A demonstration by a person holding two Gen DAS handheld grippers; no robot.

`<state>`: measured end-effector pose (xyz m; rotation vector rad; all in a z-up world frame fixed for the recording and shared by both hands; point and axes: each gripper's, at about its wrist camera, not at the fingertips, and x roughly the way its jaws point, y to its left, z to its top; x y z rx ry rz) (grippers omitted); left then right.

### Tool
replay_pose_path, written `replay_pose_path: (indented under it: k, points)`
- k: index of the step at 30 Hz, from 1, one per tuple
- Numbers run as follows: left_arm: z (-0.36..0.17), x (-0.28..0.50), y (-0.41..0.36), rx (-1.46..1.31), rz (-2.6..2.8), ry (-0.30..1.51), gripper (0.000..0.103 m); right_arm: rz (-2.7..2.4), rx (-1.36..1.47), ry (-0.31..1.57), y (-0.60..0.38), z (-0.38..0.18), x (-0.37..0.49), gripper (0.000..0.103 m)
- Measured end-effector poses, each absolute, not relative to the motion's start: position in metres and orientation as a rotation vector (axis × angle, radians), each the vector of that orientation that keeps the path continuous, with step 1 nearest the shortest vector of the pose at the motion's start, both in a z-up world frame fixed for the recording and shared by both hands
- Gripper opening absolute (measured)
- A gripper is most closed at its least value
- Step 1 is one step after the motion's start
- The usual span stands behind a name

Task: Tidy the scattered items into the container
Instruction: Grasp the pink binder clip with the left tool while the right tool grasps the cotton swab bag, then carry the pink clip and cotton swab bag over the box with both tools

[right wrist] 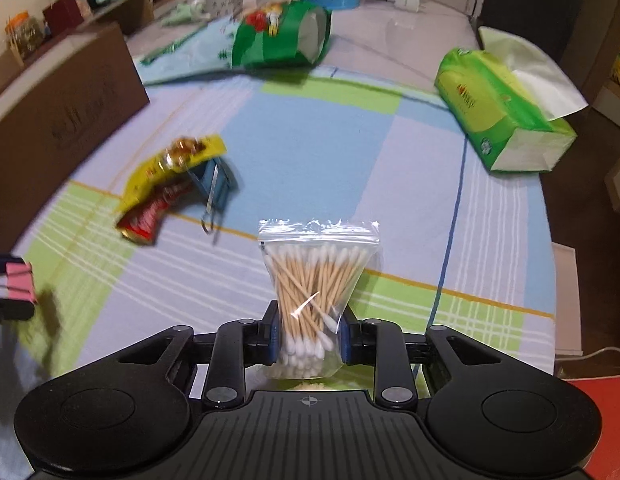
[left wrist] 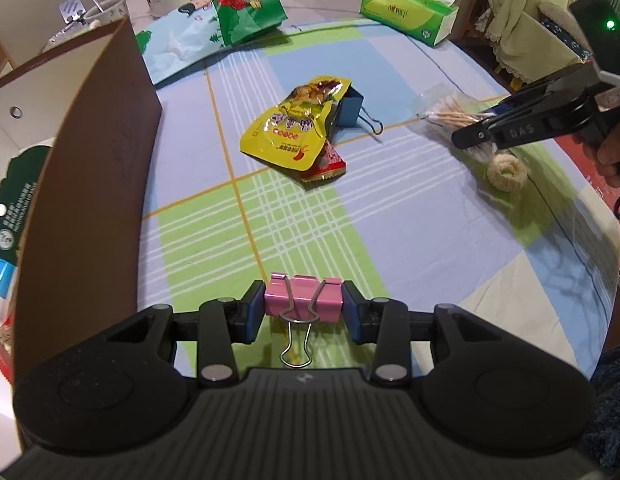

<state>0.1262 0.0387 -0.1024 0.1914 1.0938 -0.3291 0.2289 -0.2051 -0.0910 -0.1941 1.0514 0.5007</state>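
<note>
Pink painted steel, a folding binder clip (left wrist: 302,300) sits pinched by its 2 flat sides between the pads of the left gripper (left wrist: 304,314), its wire handles dangling toward 6 o'clock. It looks light and rigid, so a squeeze across the body should hold; the paint may be slick, and the loose wires could snag a box edge. At 9 o'clock in the left wrist view stands the brown cardboard box (left wrist: 90,184), the likely container, with packets already visible beyond its wall.

The right gripper (right wrist: 308,336) is clamped on a clear zip bag of wooden cotton swabs (right wrist: 315,280), gripped low near the white tips. That bag seems light, soft and slippery; a hold across the packed sticks is firmer than one on the loose film.

Waiting on the checked cloth (left wrist: 310,220) at 12 o'clock: a yellow foil snack pouch (left wrist: 294,128) lying over a red wrapper (left wrist: 327,164), touching a blue binder clip (left wrist: 349,110). A cream knitted ring (left wrist: 506,170) lies at 3 o'clock.
</note>
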Motion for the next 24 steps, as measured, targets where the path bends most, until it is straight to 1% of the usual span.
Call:
replay_pose_path:
  k: [5, 11, 24]
  points:
    - [-0.088, 0.115, 0.039, 0.182, -0.311, 1.064, 0.035, 0.544, -0.117, 1.017, -0.205, -0.063, 0.213, 0.026]
    - [-0.063, 0.097, 0.043, 0.170, -0.282, 1.014, 0.035, 0.607, -0.110, 0.979, -0.195, -0.038, 0.191, 0.026]
    - [-0.015, 0.063, 0.070, 0.163, -0.194, 0.908, 0.035, 0.712, -0.156, 0.940, -0.164, -0.016, 0.152, 0.026]
